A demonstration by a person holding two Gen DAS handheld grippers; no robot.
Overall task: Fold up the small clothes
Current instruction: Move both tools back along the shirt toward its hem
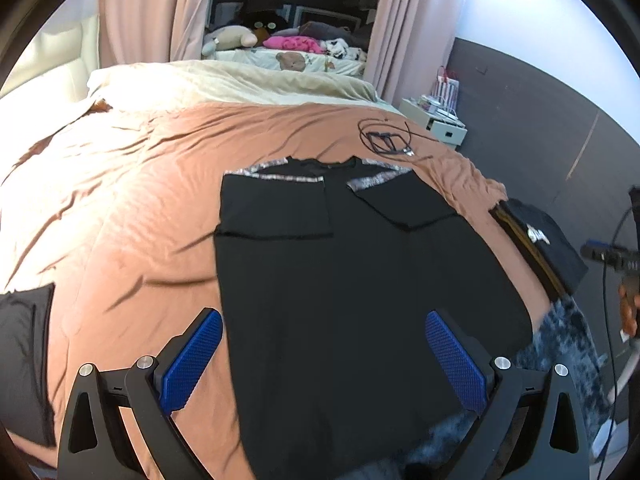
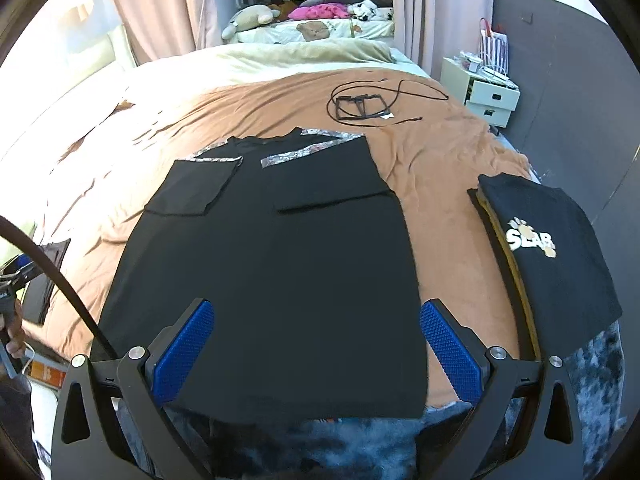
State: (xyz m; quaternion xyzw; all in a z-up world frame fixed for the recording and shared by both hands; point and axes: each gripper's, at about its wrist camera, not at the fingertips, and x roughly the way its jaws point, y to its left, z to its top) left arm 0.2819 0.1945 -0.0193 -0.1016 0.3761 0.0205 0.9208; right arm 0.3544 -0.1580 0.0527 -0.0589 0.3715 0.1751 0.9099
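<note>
A black T-shirt (image 1: 344,280) lies flat on the brown bedspread (image 1: 132,200), both sleeves with silver-patterned trim folded inward over the chest. It also shows in the right wrist view (image 2: 272,272). My left gripper (image 1: 324,360) is open and empty, hovering above the shirt's hem near its left side. My right gripper (image 2: 316,344) is open and empty above the hem, its blue pads (image 2: 450,350) spanning the shirt's lower part. Neither gripper touches the cloth.
A stack of folded dark shirts (image 2: 548,248), the top one printed "SLAB", lies right of the T-shirt. A black cable and frame (image 2: 360,106) lie farther back on the bedspread (image 2: 440,184). A dark folded item (image 1: 24,360) lies at left. A white nightstand (image 2: 480,88) stands beside the bed.
</note>
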